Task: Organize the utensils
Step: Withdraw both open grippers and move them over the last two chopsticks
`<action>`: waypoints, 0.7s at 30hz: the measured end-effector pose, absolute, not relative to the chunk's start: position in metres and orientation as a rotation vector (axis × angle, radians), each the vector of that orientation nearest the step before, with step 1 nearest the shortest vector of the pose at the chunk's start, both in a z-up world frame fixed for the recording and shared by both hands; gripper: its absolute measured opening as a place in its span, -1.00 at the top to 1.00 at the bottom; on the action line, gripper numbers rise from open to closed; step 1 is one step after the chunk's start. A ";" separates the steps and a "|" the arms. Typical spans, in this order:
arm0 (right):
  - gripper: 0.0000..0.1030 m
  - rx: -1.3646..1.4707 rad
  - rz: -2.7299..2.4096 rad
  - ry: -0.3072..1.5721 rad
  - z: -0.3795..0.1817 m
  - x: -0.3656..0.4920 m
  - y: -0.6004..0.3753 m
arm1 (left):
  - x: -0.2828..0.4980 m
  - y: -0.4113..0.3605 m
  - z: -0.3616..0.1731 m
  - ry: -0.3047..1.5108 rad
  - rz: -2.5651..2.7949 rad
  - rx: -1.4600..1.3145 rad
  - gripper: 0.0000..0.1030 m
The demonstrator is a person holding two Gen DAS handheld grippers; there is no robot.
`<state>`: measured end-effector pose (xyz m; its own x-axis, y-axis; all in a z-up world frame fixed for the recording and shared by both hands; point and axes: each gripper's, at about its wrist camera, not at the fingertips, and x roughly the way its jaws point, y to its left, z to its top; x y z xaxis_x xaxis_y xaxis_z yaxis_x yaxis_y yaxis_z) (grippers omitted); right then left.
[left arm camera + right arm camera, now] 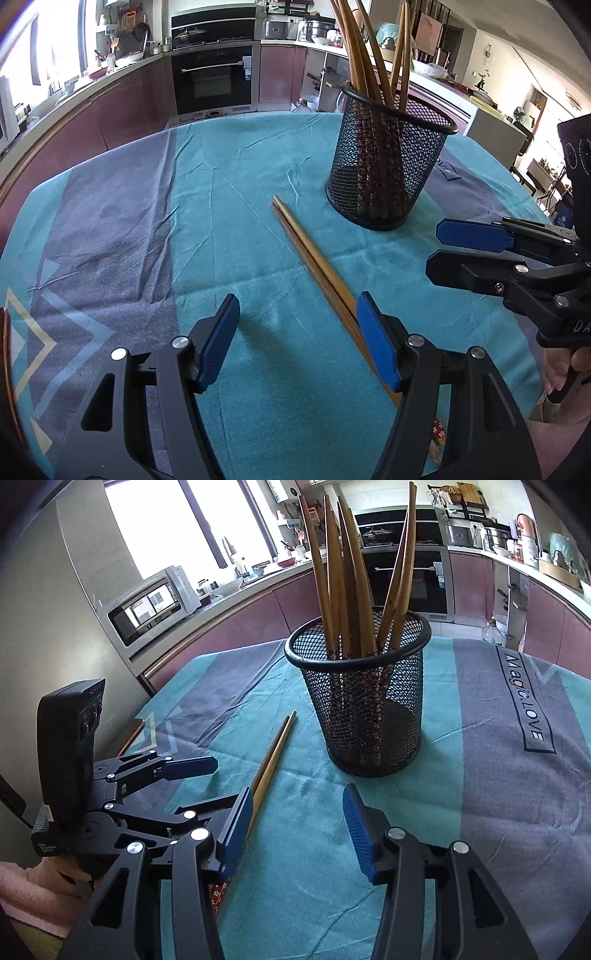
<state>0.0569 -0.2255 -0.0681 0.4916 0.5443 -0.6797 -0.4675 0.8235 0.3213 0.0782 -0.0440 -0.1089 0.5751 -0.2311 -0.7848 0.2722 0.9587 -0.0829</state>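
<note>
Chopsticks on the cloth: one loose pair (314,258) lying flat and side by side on the teal tablecloth (229,221), just beside the mesh cup (388,162), not touching it.
Long axis: runs diagonally, narrow tips toward the cup's base, thick patterned ends back toward the person.
Relation to left gripper: left gripper (297,339) hangs right over the near half of the pair, but the sticks pass under its right-hand finger (376,339), not through the middle of the gap. Looks like it needs a small sideways nudge before closing.
Left gripper state: fingers spread wide, nothing between them.
Right gripper: right gripper (295,834) is just to the right of the pair, the sticks passing by its left finger; also spread apart and empty.
Nearer arm: honestly a toss-up, I'd guess left since it's more on top of them.
Look of the sticks: plain light-brown wood, tapered, with a small floral red band at the thick end.
Cup contents: a bunch of matching chopsticks (351,576) already standing inside, leaning outward.
Progress guess: nearly done, this pair looks like the last.
</note>
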 end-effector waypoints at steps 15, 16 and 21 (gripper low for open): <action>0.06 0.086 0.635 0.880 -0.073 0.061 -0.214 | 0.073 -0.039 -0.108 0.915 -0.304 0.074 -0.08; 0.06 0.083 0.638 0.881 -0.073 0.061 -0.213 | 0.073 -0.039 -0.108 0.915 -0.307 0.073 -0.06; 0.06 0.063 0.644 0.886 -0.075 0.065 -0.204 | 0.071 -0.034 -0.108 0.918 -0.318 0.065 0.05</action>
